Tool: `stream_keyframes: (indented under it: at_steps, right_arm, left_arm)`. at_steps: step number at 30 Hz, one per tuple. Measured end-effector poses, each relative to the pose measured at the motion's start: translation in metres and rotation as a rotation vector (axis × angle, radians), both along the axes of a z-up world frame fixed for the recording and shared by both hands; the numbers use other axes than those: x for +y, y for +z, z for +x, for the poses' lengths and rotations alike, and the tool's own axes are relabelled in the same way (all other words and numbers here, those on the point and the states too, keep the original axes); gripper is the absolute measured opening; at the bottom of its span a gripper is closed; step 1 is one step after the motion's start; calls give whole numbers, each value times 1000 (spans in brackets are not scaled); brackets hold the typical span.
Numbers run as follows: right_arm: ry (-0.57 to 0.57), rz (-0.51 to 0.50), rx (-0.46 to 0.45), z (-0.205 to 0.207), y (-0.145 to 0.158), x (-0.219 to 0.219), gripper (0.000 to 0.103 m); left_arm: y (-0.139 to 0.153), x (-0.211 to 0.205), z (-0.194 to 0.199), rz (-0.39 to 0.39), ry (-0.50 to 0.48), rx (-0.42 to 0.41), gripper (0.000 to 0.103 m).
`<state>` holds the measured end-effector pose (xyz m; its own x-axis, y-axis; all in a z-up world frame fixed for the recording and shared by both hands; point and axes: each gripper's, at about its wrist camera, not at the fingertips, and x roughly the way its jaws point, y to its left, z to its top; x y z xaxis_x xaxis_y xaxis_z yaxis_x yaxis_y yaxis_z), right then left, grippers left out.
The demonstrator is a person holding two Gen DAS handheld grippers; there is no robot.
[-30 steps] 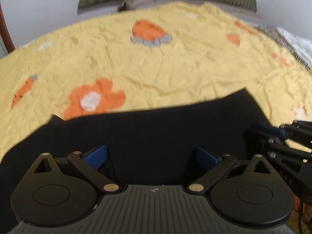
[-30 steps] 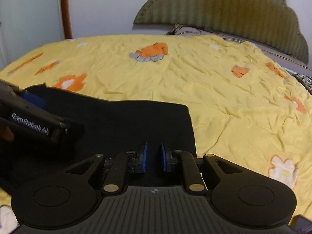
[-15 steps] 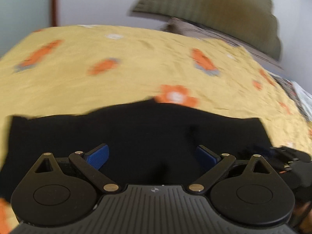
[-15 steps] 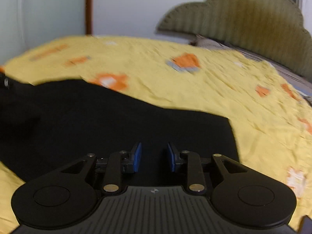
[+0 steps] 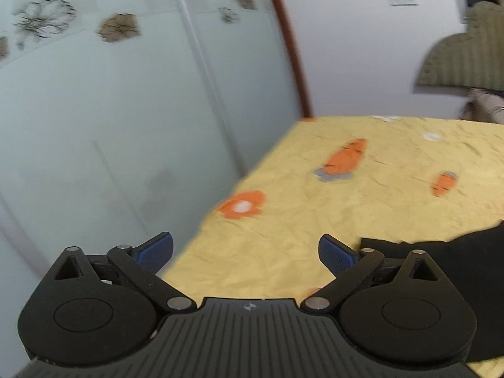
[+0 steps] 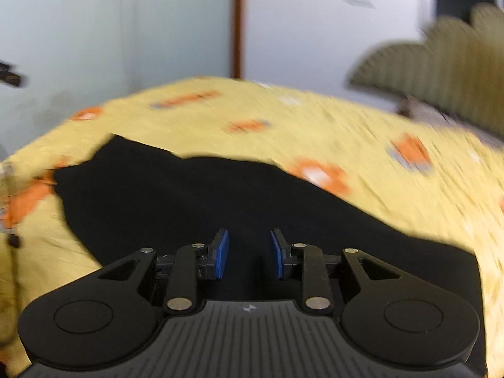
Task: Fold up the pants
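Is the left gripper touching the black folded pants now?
Apart. The left wrist view shows the open left gripper over yellow bedsheet; pants lie aside.

Both wrist views low over bed (image 5: 362, 220), facing wardrobe (image 5: 110, 126); share pants (image 6: 220, 195).

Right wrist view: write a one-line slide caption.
Right gripper, jaws slightly apart and empty, over black pants spread on a yellow flowered bedspread.

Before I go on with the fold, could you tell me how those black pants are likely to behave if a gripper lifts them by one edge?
The black pants lie flat, following the yellow bedspread, so they would probably droop limply. They look thin, so likely light. A pushed edge would probably bunch up instead of sliding whole.
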<state>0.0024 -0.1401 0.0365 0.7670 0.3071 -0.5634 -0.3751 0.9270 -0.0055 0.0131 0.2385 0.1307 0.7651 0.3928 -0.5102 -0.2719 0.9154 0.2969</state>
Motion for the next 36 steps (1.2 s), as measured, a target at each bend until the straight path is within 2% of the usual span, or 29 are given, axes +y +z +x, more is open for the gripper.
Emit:
stream_keyframes:
  at_steps: [2,4,8,10,12,14,15,17,19,21,23,25,28,29,30,31,33,34,35,36]
  right_arm:
    - [95,-34,-41,-6,2,28,28]
    - [191,-125,-73,-11,-1,60,28]
    - [349,-360,-227,-34,-13,121,28]
    - [415,-420,-280,-39,-16,146,30]
    - [468,-451,-294,-38,-21,163,38]
    - [494,-485,-325,-39,-27,180,52]
    - [508,-503,-345,-40,-29,187,53]
    - [531,-534,-362,-42,-35,197,53]
    - [541,-577,-353,-44,-42,207,53]
    - [554,-599,-388,-51,-45,209,53]
    - [539,-626,-414,-50,-50,214,53]
    - [519,-648,-440,-48,-56,220,53]
    - [505,-691,-504,-47,-67,231,53]
    - [500,-694,-525,-47,-68,234,53]
    - [495,-698,-538,-46,-69,236,53]
    - [495,-703,-551,-46,-70,239,52]
    - [494,-709,-570,-44,-73,243,50]
    - [499,-710,-563,-39,-75,246,42]
    - [502,-712,-549,-36,-75,246,27]
    - [502,-709,-536,-34,-77,246,20]
  left_arm:
    - [-16,-7,11,-89,-95,101,101]
    - [-36,-18,24,-164,-195,221,100]
    - [-60,-16,32,-290,-154,290,97]
    - [-67,3,30,-464,-157,313,97]
    - [-76,26,33,-688,-154,316,98]
    - [-85,42,32,-891,-138,313,99]
    - [-90,48,31,-951,-142,322,98]
    - [-94,51,30,-1008,-141,314,98]
    - [-90,57,24,-1012,-122,287,97]
    - [-80,67,18,-990,-119,263,97]
    - [-63,78,5,-906,-93,238,97]
    - [-35,89,-18,-719,-17,182,96]
    - [18,101,-65,-336,161,33,98]
    - [35,104,-79,-242,224,-11,98]
    - [50,108,-90,-199,259,-45,98]
    - [62,111,-97,-209,251,-70,98]
    - [72,111,-95,-312,140,-64,101]
    - [69,107,-88,-378,68,-41,102]
    - [59,98,-75,-439,-1,-4,102]
    - [46,88,-61,-487,-61,41,102]
